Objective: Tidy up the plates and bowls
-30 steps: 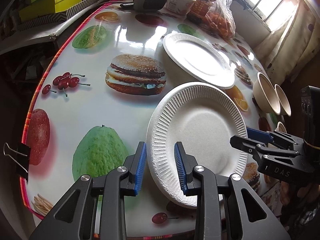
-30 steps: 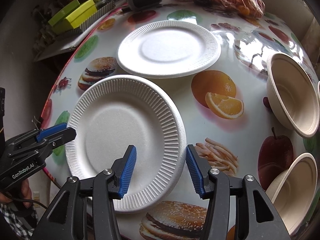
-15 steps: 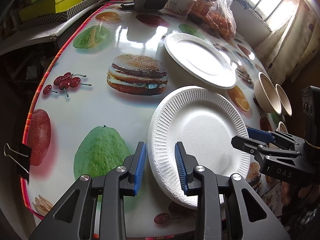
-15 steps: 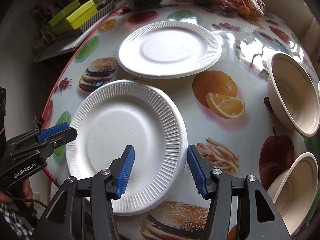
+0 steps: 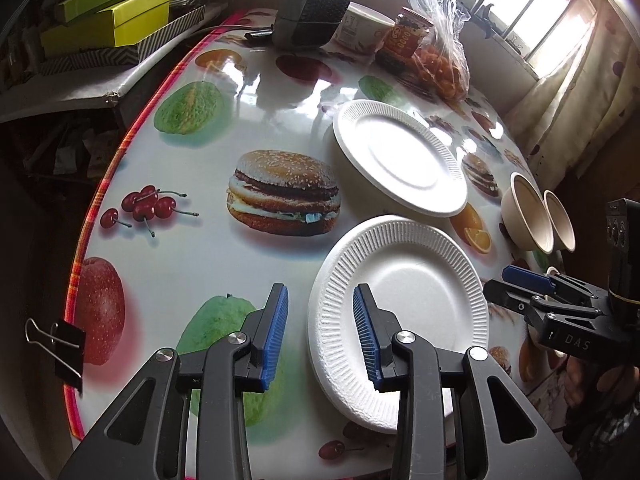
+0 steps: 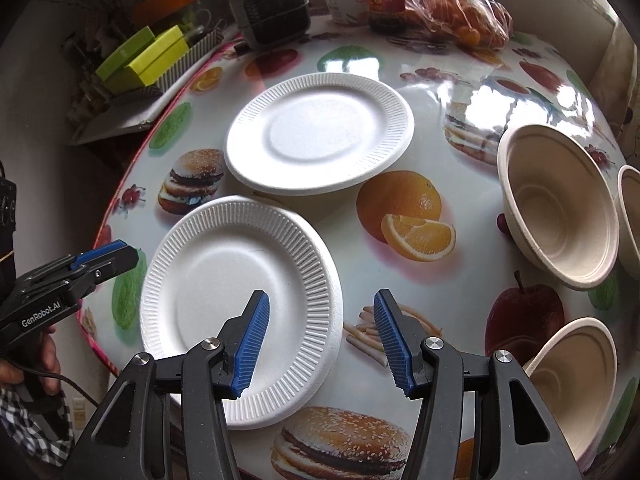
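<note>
The near plate [image 6: 240, 280] and far plate [image 6: 320, 132] look like matt white foam with ribbed rims. The bowls [image 6: 560, 204] are matt beige pulp, smooth inside. The tablecloth [image 5: 200, 240] is glossy printed plastic, mirroring the window. Gripper pads [image 5: 276, 332] are ridged blue rubber on black plastic arms with metal screws.

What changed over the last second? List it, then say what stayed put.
The left tongs are opening, both pads clear of the near plate whose rim lies between them; that plate has slid slightly away, toward the far plate. The right tongs stayed open over its other edge. Far plate and bowls unchanged.
</note>
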Demonstrator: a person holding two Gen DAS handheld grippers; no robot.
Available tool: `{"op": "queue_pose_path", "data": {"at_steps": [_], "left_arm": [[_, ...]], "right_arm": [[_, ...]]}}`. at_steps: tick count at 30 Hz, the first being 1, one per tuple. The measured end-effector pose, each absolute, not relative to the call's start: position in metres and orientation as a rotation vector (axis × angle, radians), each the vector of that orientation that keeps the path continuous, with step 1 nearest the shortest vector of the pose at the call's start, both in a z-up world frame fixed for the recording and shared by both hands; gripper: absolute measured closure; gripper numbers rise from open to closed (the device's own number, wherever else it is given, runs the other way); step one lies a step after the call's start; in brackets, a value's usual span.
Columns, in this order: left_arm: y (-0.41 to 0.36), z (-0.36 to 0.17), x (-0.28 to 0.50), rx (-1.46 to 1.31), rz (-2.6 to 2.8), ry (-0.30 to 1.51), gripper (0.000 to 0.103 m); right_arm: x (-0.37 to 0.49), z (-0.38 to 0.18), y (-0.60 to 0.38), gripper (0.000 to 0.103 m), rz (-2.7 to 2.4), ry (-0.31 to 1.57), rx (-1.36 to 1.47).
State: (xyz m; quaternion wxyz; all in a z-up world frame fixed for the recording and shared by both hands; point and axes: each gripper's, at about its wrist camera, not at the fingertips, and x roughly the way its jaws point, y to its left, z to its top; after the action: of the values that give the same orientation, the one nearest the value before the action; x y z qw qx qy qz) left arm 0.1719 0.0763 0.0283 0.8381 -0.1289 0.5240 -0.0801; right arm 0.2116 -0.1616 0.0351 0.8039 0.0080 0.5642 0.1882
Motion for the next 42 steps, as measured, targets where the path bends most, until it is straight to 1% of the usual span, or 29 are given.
{"op": "queue_pose_path", "data": {"at_steps": [11,20,25,34,42], "left_arm": [[0.084,0.049,0.221,-0.293,-0.176,1.063,0.068],[0.08,0.045,0.258,-0.291,-0.158,1.081,0.068],[0.076,0.04,0.277,-0.29,-0.159,1.105,0.068],[0.078,0.024,0.284,-0.27,-0.133,1.147,0.068],[0.085,0.047,0.278,-0.235,-0.138,1.111,0.068]], "right_arm": [[0.259,0.059,-0.18,0.048,0.358,1.152,0.059],[0.298,0.059,-0.19,0.048,0.345,1.176,0.094],[0.321,0.05,-0.196,0.048,0.34,1.238,0.153],[0.306,0.061,-0.206,0.048,0.365,1.244,0.134],[0.292,0.099,-0.203,0.049,0.404,1.188,0.104]]}}
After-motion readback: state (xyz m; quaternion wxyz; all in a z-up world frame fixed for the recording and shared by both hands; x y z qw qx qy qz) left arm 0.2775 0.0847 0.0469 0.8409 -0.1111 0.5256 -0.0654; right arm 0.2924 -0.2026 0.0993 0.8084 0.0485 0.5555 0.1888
